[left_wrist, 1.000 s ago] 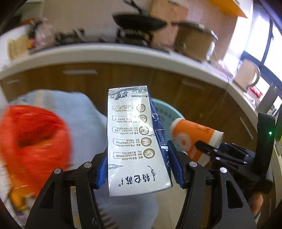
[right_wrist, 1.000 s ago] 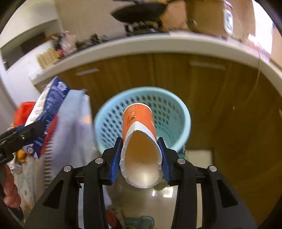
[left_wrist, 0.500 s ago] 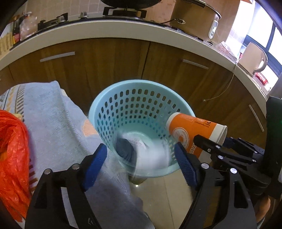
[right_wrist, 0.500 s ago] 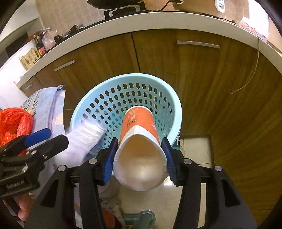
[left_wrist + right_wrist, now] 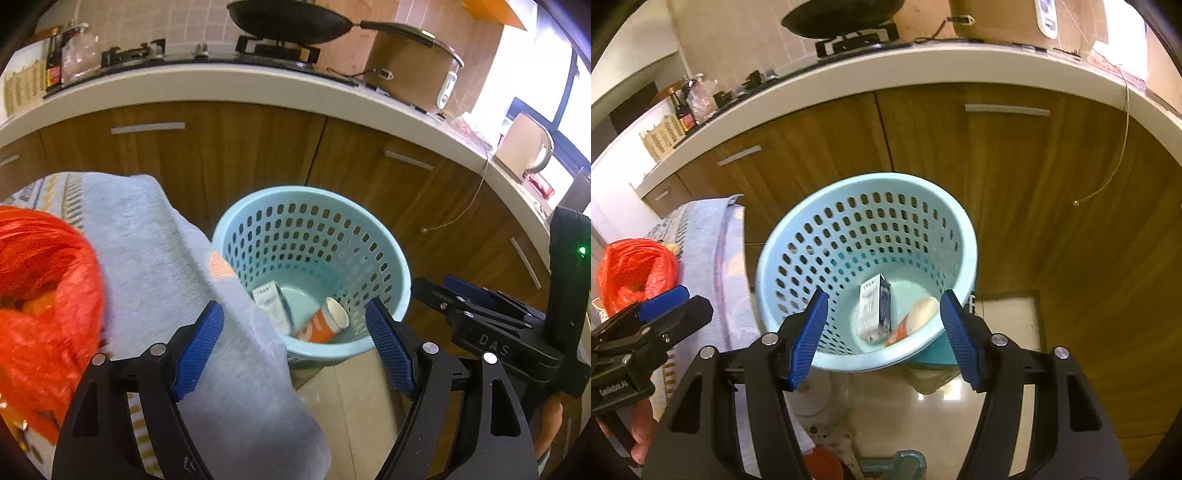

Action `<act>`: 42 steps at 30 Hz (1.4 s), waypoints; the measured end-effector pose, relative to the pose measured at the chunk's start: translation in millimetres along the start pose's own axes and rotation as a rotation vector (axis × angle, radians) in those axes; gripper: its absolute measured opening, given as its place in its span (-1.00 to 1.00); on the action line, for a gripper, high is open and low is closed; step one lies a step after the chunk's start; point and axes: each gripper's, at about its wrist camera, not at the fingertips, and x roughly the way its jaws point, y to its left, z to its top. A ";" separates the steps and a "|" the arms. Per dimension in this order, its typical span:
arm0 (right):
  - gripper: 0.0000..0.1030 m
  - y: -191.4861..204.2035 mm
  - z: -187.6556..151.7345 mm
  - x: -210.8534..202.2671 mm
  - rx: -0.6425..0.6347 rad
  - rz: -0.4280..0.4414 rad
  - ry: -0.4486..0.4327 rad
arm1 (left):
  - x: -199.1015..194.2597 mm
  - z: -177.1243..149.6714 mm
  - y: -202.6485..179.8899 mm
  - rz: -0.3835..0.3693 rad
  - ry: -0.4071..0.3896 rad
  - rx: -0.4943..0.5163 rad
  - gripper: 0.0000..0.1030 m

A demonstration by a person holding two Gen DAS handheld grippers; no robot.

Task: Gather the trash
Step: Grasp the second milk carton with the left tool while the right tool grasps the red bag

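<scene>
Pale-blue basket [image 5: 849,236] already holds the carton [image 5: 875,306] and orange cup [image 5: 912,317]; left gripper [image 5: 295,343] and right gripper [image 5: 882,332] hover released, empty (more trash isn't evident).

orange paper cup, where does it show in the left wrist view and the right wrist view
Left wrist view: the orange paper cup lies on its side at the bottom of the blue basket, lower centre, right of the milk carton.
Right wrist view: the cup lies at the basket bottom, centre right, beside the carton.
Shared landmark: the red plastic bag at the left of each picture.
</scene>
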 end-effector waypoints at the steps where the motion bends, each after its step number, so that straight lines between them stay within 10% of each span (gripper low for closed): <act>1: 0.15 3.6 0.4 -3.7 -0.007 0.008 -0.009 | -6.6 -1.6 0.8 0.005 -0.012 0.001 0.50; 11: 0.15 81.6 -5.1 -51.9 -0.159 0.136 -0.137 | -110.1 -24.0 33.0 0.125 -0.195 -0.062 0.50; 19: 0.15 166.8 -22.0 -60.2 -0.312 0.228 -0.162 | -189.1 -68.6 105.7 0.362 -0.276 -0.209 0.65; 32: 0.23 267.3 -30.4 -36.9 -0.443 0.304 -0.154 | -196.0 -123.4 185.0 0.473 -0.107 -0.377 0.66; 42: 0.49 263.7 -9.4 -4.2 -0.348 0.324 -0.102 | -162.5 -134.0 204.6 0.498 -0.023 -0.391 0.44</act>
